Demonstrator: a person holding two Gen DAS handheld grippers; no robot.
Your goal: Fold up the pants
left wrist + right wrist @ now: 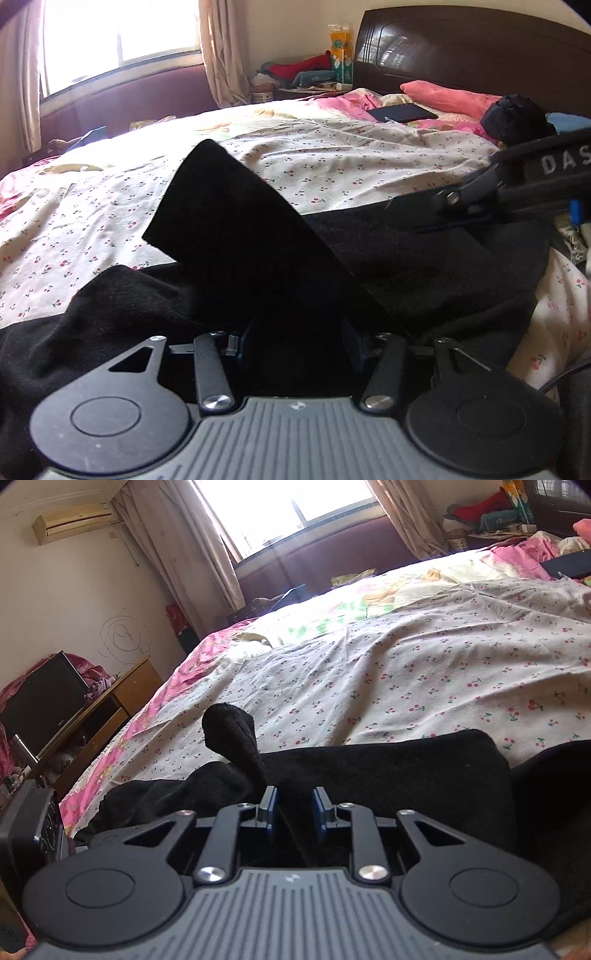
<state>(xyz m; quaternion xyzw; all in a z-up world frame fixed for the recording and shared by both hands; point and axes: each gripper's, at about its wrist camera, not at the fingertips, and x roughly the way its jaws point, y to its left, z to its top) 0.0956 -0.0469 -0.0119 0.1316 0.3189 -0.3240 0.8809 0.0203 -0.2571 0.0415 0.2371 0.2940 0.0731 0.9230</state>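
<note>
Both claws are seen down at the black pants, which are spread across the near edge of the bed. Left gripper is parted around a raised flap of cloth; right gripper is parted too, with a fold between its pads. A cherry-print sheet is laid over the mattress, a dark headboard and sunlit curtained window behind.
</note>
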